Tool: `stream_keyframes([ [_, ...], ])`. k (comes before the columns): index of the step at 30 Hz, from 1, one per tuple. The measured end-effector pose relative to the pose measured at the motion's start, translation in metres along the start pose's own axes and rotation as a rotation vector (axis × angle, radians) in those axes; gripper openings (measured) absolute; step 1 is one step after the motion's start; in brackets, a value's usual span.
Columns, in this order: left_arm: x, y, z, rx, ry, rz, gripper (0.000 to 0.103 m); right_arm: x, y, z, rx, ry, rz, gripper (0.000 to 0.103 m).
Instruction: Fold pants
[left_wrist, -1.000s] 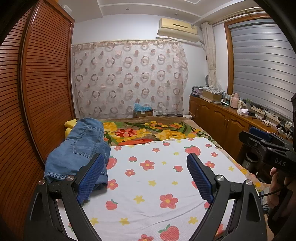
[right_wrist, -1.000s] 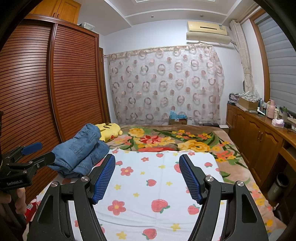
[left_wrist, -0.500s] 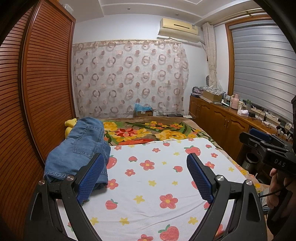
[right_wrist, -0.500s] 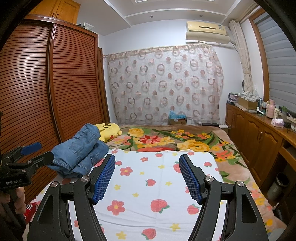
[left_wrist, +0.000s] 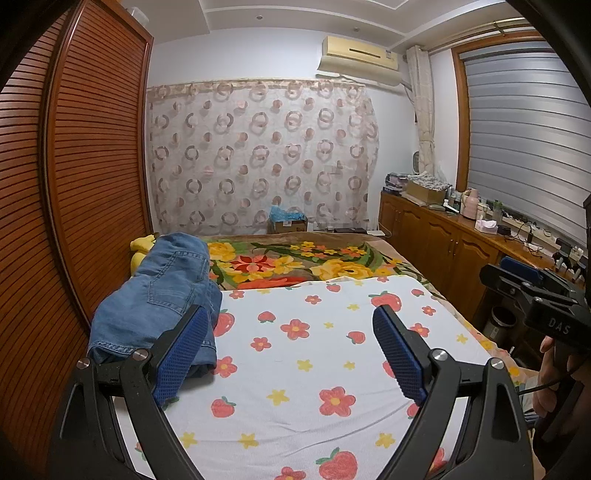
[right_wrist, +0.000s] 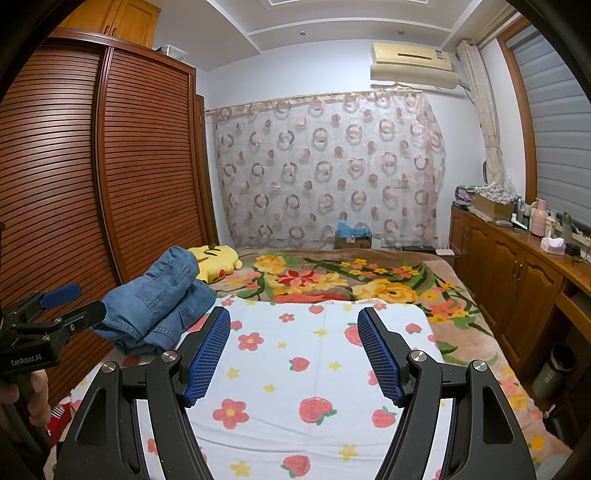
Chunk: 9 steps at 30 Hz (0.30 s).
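Observation:
A pair of blue denim pants (left_wrist: 162, 291) lies in a folded heap at the left side of the bed, on the edge of the white strawberry-print sheet (left_wrist: 306, 362). It also shows in the right wrist view (right_wrist: 159, 302). My left gripper (left_wrist: 291, 325) is open and empty, held above the sheet just right of the pants. My right gripper (right_wrist: 293, 325) is open and empty above the sheet's middle. Each gripper shows at the edge of the other's view: the right one (left_wrist: 532, 299), the left one (right_wrist: 55, 310).
A floral blanket (right_wrist: 332, 277) covers the far half of the bed. A yellow plush toy (right_wrist: 216, 260) lies behind the pants. A slatted wooden wardrobe (right_wrist: 110, 184) runs along the left. Wooden cabinets (right_wrist: 517, 280) with clutter stand on the right. A bin (right_wrist: 554, 365) stands below them.

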<state>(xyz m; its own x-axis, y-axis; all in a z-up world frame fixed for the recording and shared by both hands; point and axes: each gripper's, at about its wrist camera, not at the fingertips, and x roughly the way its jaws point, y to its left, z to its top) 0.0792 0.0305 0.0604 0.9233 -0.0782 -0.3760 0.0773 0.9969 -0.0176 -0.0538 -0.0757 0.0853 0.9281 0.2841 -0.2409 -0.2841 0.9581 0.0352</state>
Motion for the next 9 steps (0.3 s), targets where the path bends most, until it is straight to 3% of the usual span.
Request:
stream_keyframes([
  [9, -0.0004, 0.0010, -0.0001, -0.002, -0.002, 0.001, 0.091, -0.0002, -0.0007, 0.0007, 0.000, 0.000, 0.000, 0.074],
])
